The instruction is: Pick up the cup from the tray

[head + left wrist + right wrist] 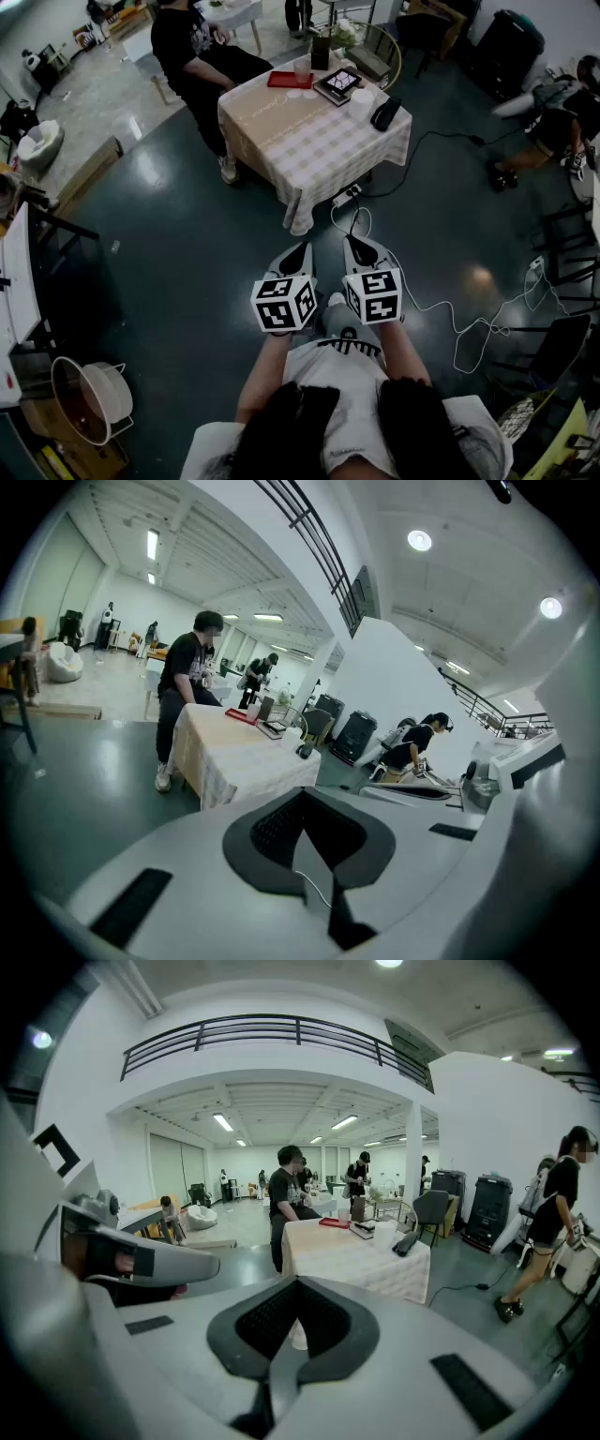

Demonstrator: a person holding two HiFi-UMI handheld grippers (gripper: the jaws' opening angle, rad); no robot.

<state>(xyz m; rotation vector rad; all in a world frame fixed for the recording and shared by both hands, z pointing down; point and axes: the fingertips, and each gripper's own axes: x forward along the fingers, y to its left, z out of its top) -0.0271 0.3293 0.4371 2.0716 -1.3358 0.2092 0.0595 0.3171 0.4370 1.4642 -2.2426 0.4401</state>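
Red tray (281, 81) with the cup (302, 69) sits on the far counter (309, 141); left gripper (302, 251) and right gripper (354, 244) hang closed, empty.

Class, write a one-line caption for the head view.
Left tool and right tool, both shut, far short of the table bearing the red tray and cup.

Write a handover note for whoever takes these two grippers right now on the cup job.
Left gripper: shut, empty.
Right gripper: shut, empty.
Both are held out in front of the person, well short of the table.
The cup stands on the red tray at the table's far side, next to a seated person.
Done: nothing yet.
Left: approach the table, open a gripper, grasp the cup, lift it off the tray.
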